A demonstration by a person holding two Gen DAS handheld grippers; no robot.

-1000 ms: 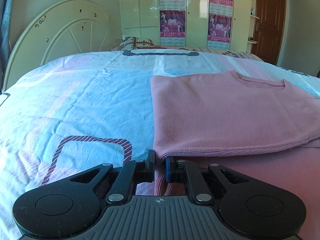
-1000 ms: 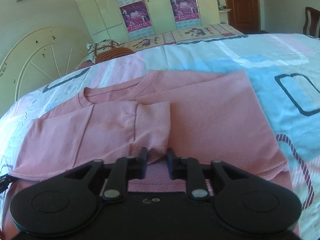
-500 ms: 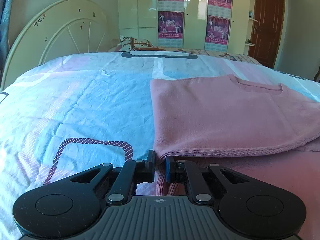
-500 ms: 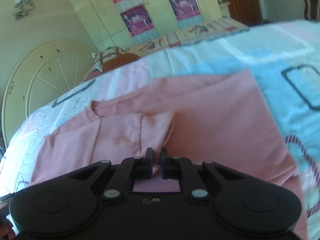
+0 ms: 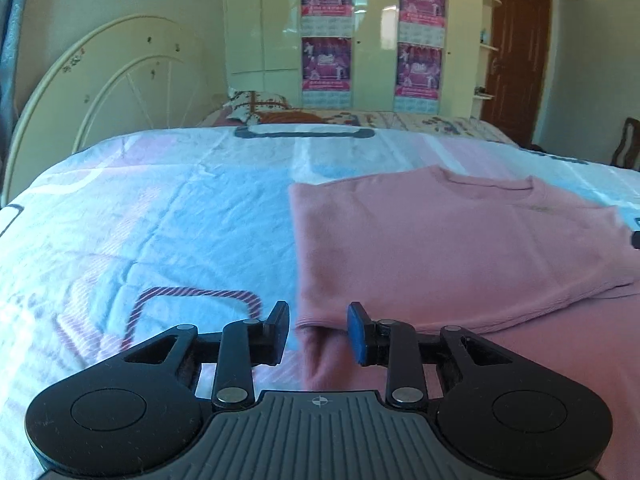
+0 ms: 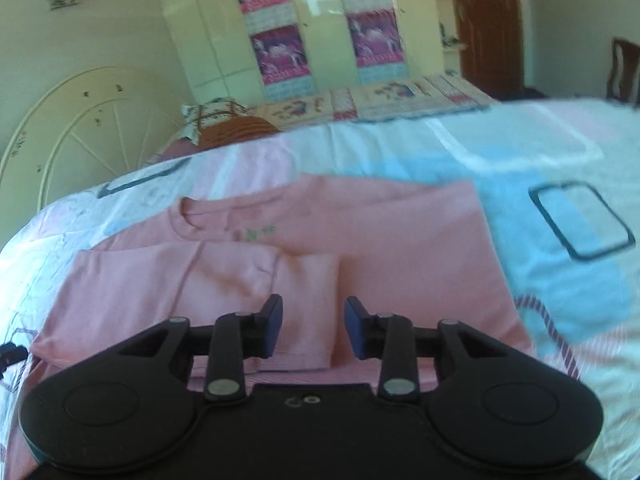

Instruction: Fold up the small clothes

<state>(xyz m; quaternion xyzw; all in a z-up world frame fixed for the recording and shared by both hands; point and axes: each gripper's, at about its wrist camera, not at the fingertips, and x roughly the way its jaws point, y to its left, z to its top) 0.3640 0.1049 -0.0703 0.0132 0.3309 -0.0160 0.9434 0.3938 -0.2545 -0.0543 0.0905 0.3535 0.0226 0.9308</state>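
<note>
A small pink long-sleeved top [image 5: 452,240] lies flat on the bed, collar toward the far side. One side is folded over, with the sleeve [image 6: 296,300] laid across the body. My left gripper [image 5: 318,330] is open, its jaws either side of the folded corner [image 5: 320,316] at the hem, not touching it. My right gripper [image 6: 313,330] is open just above the sleeve cuff. The top also shows in the right wrist view [image 6: 400,248].
The bed sheet [image 5: 160,232] is light blue, pink and white with dark outlined shapes. A cream round headboard [image 5: 104,92] stands at the left. A pillow [image 5: 260,106], wardrobe with posters [image 5: 372,40] and brown door [image 5: 516,60] are behind.
Both grippers were shut on the pink top's fabric and have now opened and let it go. The right wrist view has pulled back and up a little; the folded part lies flat.
</note>
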